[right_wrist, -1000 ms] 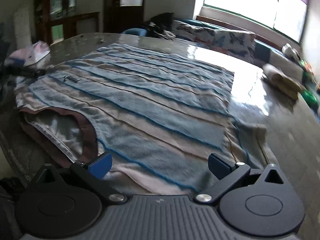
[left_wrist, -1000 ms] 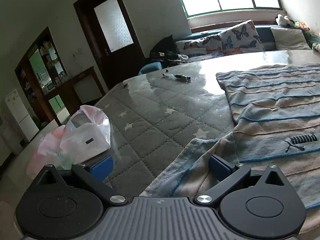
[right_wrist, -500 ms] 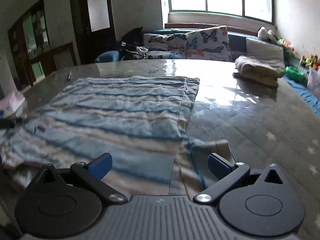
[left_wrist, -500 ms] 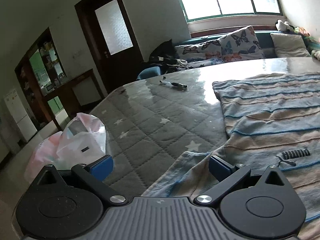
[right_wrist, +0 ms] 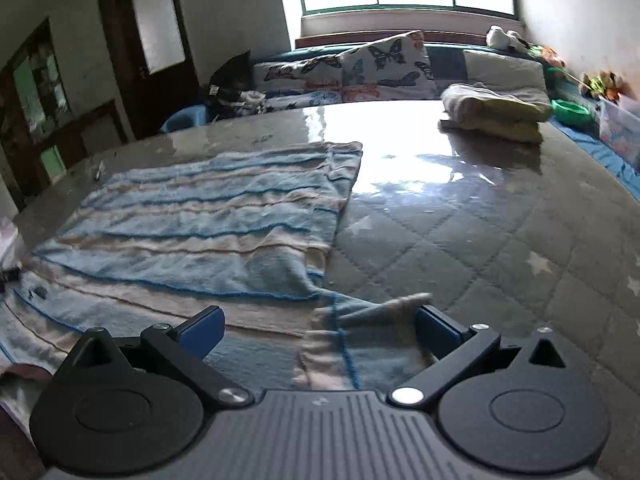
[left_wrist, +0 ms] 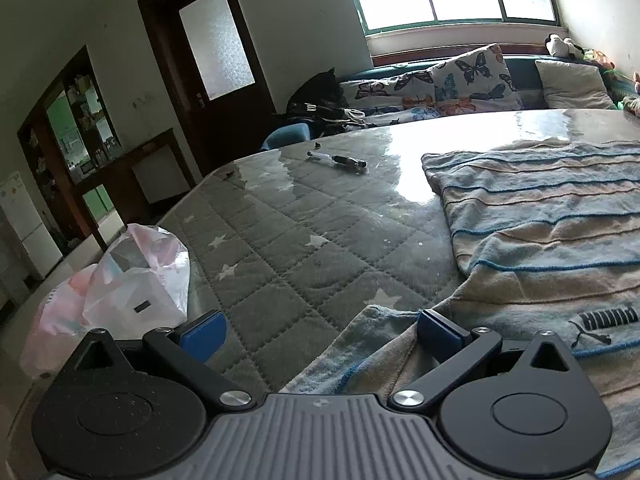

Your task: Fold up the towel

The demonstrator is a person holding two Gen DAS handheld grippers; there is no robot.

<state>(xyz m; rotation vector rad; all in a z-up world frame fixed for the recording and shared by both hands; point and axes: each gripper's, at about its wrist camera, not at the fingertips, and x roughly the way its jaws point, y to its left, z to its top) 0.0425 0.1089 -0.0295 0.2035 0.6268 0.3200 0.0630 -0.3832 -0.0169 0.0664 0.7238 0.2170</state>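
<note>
Towel point(left_wrist: 552, 216), striped blue and tan, lies spread over the quilted table point(left_wrist: 304, 248), and each claw sits at one of its near corners. Left claw point(left_wrist: 320, 330) is spread wide: a plastic bag point(left_wrist: 132, 280) sits just beyond its left finger, a rumpled towel corner runs up between the fingers toward the right one, and a layer of towel already lies doubled over ahead and to the right, with a pen point(left_wrist: 338, 159) far ahead on the bare table. Right claw point(right_wrist: 320, 328) is spread too, with a bunched corner lying between its fingers close to the right one, the striped spread reaching ahead and to the left, and a folded stack of cloth point(right_wrist: 496, 110) far ahead to the right. Judging by this, the step in hand is taking up the two near corners; next move calls for each claw to press together on its corner, catching every layer there, before lifting both evenly toward the far edge
</note>
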